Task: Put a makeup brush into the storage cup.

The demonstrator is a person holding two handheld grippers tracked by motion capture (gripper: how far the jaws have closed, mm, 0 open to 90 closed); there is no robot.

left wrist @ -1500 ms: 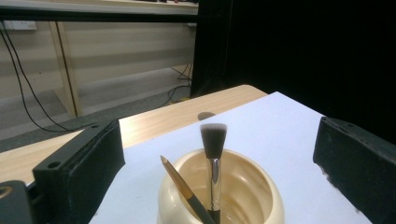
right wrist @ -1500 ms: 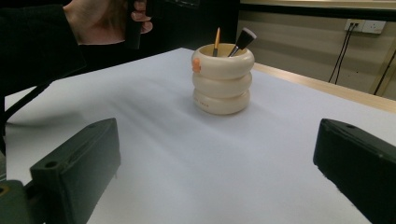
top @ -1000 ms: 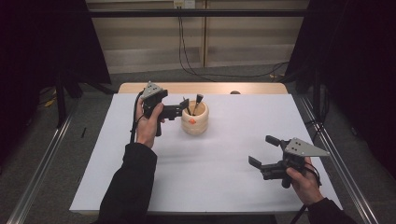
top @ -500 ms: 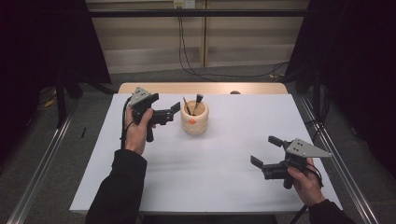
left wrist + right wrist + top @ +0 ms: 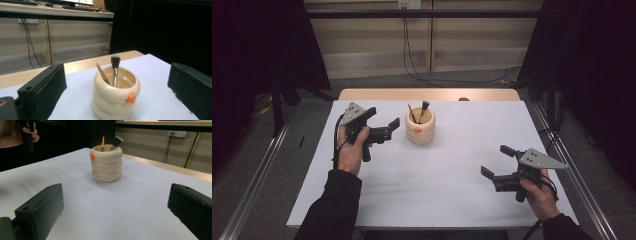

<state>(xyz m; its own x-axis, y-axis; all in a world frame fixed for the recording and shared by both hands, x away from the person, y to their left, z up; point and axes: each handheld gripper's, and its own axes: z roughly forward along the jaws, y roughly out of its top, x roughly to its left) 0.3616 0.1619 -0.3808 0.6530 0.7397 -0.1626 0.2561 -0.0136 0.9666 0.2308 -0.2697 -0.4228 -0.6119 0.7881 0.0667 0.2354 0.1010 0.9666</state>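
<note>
Cream ringed holder [image 5: 420, 131] carries two brushes [image 5: 423, 110] upright. We hold our left gripper [image 5: 384, 126] beside it and our right gripper [image 5: 495, 161] well apart, jaws spread on both.

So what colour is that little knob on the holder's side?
Orange, on the cream ringed holder; the knob shows best in the left gripper view.

A white-covered table [image 5: 437, 180] with a wooden far edge [image 5: 427, 94] is set on a grey floor [image 5: 257, 165]. Black curtains [image 5: 257, 45] are hung at both sides. Beige wall panels [image 5: 372, 45] are seen behind, with black cables [image 5: 412, 55] hanging down from a socket strip [image 5: 408, 4]. Metal rails [image 5: 257, 170] are laid along the table's sides.
</note>
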